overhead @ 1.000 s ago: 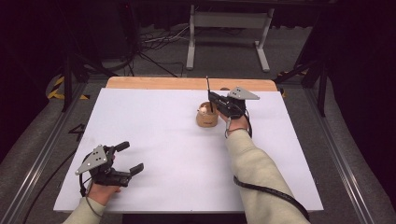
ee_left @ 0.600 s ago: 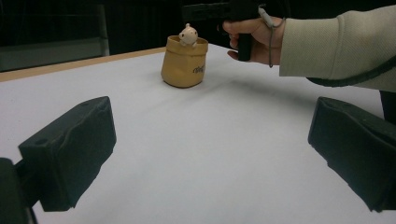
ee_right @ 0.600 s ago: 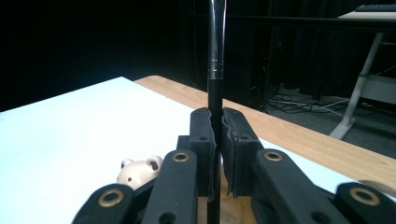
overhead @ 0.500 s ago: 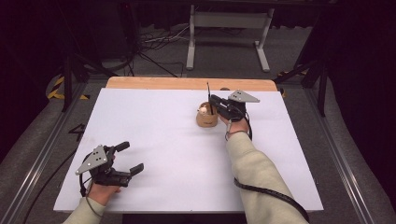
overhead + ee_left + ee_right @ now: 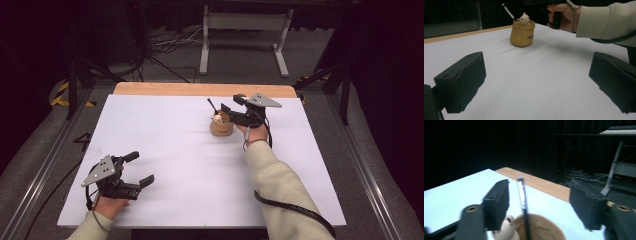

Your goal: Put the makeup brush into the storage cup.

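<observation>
A tan sack-shaped pot (image 5: 221,127) stands at the far middle of the white sheet, with a small cream figure (image 5: 218,118) on its rim. A thin dark pen (image 5: 212,105) leans in it, its tip up and left. My right gripper (image 5: 229,103) hovers just right of the pot. Its jaws have just been opening; in the right gripper view the pen (image 5: 522,195) stands between the pads (image 5: 499,202) and touches neither. My left gripper (image 5: 141,168) rests open at the front left, with nothing in it. From there the pot (image 5: 522,33) is far ahead.
The white sheet (image 5: 175,150) covers the table, with a wooden strip (image 5: 200,89) along its far edge. A metal stand (image 5: 240,20) and cables are on the floor behind. Rails run along both sides of the table.
The right gripper's jaws have spread apart and let go of the pen, which now leans left in the pot instead of standing upright. The left hand has not moved.
</observation>
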`<state>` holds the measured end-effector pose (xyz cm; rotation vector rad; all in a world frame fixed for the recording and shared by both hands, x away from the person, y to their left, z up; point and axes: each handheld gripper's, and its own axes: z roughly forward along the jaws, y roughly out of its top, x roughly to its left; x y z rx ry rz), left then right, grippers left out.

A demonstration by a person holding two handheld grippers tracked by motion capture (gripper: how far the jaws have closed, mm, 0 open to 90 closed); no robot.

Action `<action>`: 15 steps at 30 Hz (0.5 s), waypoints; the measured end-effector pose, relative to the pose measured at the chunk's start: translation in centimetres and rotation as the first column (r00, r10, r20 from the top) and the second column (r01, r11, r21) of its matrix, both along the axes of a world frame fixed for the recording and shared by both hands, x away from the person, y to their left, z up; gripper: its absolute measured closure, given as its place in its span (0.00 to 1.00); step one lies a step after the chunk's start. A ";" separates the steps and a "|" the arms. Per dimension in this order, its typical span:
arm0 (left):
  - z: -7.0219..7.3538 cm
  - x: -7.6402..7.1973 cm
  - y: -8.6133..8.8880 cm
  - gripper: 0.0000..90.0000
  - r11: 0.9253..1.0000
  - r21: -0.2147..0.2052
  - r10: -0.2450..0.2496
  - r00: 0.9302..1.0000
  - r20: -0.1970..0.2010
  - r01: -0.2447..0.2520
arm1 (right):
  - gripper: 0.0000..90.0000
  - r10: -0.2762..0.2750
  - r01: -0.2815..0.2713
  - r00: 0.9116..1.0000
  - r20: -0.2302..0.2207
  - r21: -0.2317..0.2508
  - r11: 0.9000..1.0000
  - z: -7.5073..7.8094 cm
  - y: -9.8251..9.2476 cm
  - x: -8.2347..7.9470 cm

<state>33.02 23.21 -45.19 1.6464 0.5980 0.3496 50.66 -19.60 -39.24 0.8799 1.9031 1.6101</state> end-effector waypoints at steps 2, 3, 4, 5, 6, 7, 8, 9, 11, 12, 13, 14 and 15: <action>0.0 0.0 0.0 0.02 1.000 0.000 0.001 1.000 0.000 -0.001 | 0.24 0.008 -0.008 1.000 0.003 -0.003 1.000 0.7 -0.1 -0.3; 0.0 -0.1 0.0 0.02 1.000 0.000 0.001 1.000 -0.001 -0.001 | 0.20 0.008 -0.008 1.000 0.006 -0.005 1.000 1.0 -0.2 -0.4; 0.0 -0.1 0.0 0.02 1.000 -0.002 0.003 1.000 -0.002 -0.003 | 0.17 0.008 -0.008 1.000 0.007 -0.005 1.000 1.3 -0.4 -0.6; 0.0 -0.1 0.1 0.02 1.000 0.000 0.003 1.000 0.001 -0.003 | 0.14 0.014 -0.014 1.000 0.007 -0.002 1.000 1.6 -0.6 -0.8; 0.1 -0.1 0.1 0.02 1.000 0.000 0.005 1.000 0.000 -0.005 | 0.10 0.017 -0.017 1.000 0.014 -0.004 1.000 1.9 -0.7 -1.0; 0.1 -0.1 0.1 0.02 1.000 0.000 0.005 1.000 0.000 -0.005 | 0.10 0.017 -0.017 1.000 0.014 -0.004 1.000 1.9 -0.7 -1.0; 0.1 -0.1 0.2 0.02 1.000 0.000 0.007 1.000 0.000 -0.007 | 0.07 0.016 -0.016 1.000 0.015 -0.006 1.000 2.2 -0.9 -1.2; 0.1 -0.2 0.2 0.02 1.000 -0.004 0.007 1.000 -0.001 -0.007 | 0.05 0.022 -0.022 1.000 0.015 -0.010 1.000 2.6 -1.1 -1.5; 0.2 -0.2 0.2 0.02 1.000 -0.003 0.005 1.000 0.001 -0.005 | 0.03 0.031 -0.031 0.999 0.016 -0.026 0.999 3.1 -1.3 -2.0; 0.2 -0.2 0.2 0.02 1.000 -0.006 0.008 1.000 0.003 -0.008 | 0.02 0.043 -0.042 0.999 0.018 -0.035 0.999 3.3 -1.5 -2.2; 0.2 -0.2 0.2 0.02 1.000 -0.006 0.007 1.000 0.003 -0.007 | 0.01 0.057 -0.056 0.998 0.021 -0.041 0.998 3.5 -1.6 -2.5; 0.2 -0.2 0.2 0.02 1.000 -0.004 0.006 1.000 0.002 -0.006 | 0.00 0.064 -0.063 0.998 0.022 -0.045 0.997 3.6 -1.7 -2.8; 0.2 -0.2 0.2 0.02 1.000 -0.004 0.006 1.000 0.003 -0.006 | 0.00 0.070 -0.069 0.997 0.024 -0.045 0.997 3.8 -1.8 -3.0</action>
